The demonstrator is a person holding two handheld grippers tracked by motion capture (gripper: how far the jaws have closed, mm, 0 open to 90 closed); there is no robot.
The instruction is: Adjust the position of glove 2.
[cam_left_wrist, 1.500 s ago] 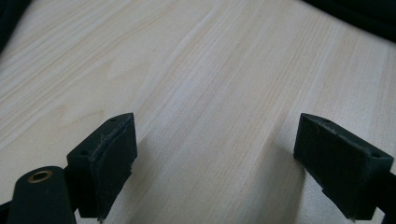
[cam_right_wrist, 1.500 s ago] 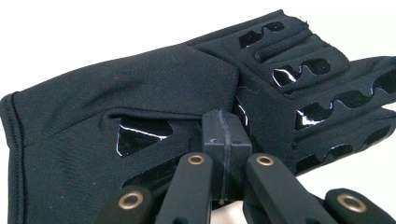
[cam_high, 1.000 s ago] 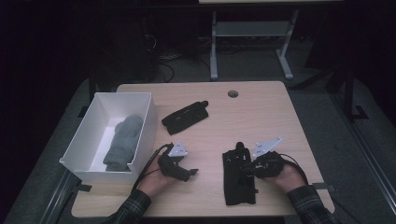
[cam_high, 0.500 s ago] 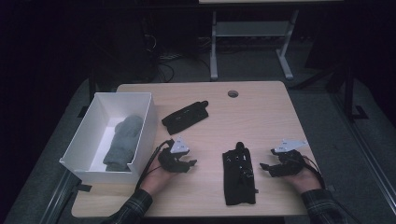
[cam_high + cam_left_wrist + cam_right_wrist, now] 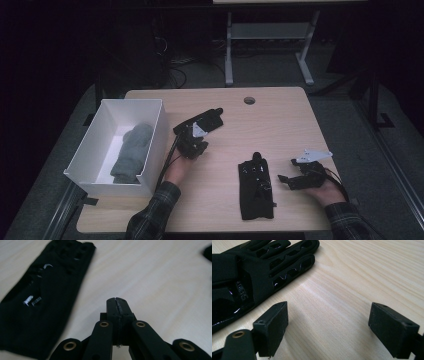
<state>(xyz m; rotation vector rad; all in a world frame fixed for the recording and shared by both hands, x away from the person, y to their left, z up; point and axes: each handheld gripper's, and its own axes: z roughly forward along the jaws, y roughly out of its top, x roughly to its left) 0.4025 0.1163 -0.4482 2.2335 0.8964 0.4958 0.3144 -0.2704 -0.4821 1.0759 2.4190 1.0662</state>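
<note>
1. High view: the left tool [image 5: 192, 145] is held over the middle-left of the desk [image 5: 280, 125], at the end of a forearm in a plaid sleeve [image 5: 152, 215] that comes up from the bottom edge.
2. In the left gripper view the left tool's jaws are seen pressed flat together after having just been closing, with nothing between them.
3. The far glove [image 5: 210, 119], black, is seen just beyond the left tool in the high view; whether it is touched cannot be told.
4. In the left gripper view the same glove [image 5: 37, 302] lies flat to the left of the closed jaws, apart from them, with small glossy marks on its back.
5. The right tool [image 5: 300, 176] is held low at the right side of the desk, with a grey plate on top and the hand [image 5: 322, 192] behind it.
6. In the right gripper view its jaws are seen standing wide apart after having just been opening, with bare wood between them.
7. The near glove [image 5: 256, 187], black with ribbed, slotted fingers, is laid flat on the desk just left of the right tool, not touched by it.
8. A white box [image 5: 152, 145] stands at the left edge of the desk, with a grey glove [image 5: 131, 152] inside.
9. The desk is of pale wood with a round hole [image 5: 249, 100] near its far edge.
10. The room behind is dark; a metal frame [image 5: 270, 45] and cables are made out on the floor.
</note>
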